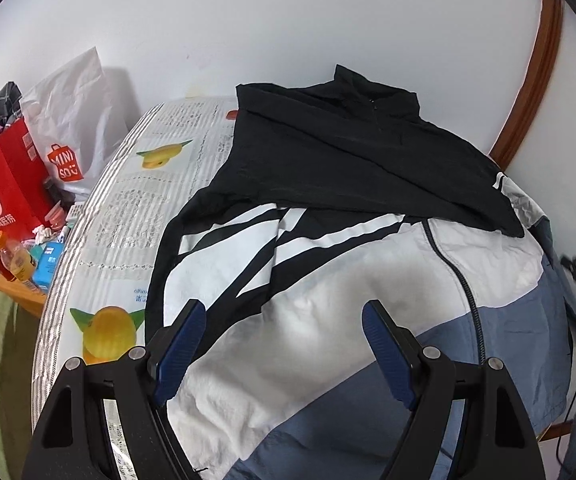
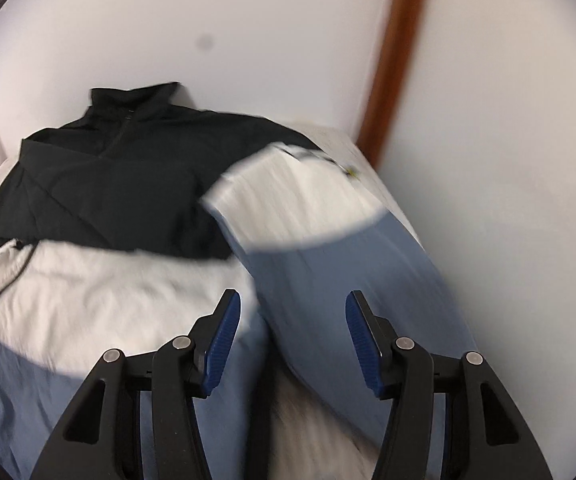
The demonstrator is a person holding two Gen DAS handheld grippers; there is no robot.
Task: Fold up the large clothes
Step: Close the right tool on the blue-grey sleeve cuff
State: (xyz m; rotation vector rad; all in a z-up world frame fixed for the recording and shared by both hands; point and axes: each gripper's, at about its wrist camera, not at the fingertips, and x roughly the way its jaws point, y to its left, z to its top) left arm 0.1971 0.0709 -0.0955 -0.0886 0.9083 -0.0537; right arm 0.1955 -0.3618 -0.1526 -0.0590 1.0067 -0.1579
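A large zip jacket (image 1: 328, 280), black at the top, white in the middle and blue at the hem, lies spread on the table with its collar toward the wall. My left gripper (image 1: 283, 306) hovers open over the white front panel left of the zipper (image 1: 460, 280), with nothing between its blue pads. In the right wrist view the jacket (image 2: 107, 184) fills the left side. A white and blue sleeve (image 2: 320, 240) lies folded over its right part, blurred. My right gripper (image 2: 292, 296) stands open just above the sleeve's blue end, and its pads press on nothing.
The table's newsprint cloth with fruit pictures (image 1: 127, 208) shows left of the jacket. Beyond the left edge stand a red paper bag (image 1: 7, 192), a white shopping bag (image 1: 71, 120), bottles and small boxes (image 1: 19, 260). A wooden frame (image 1: 540, 80) runs up the white wall at right.
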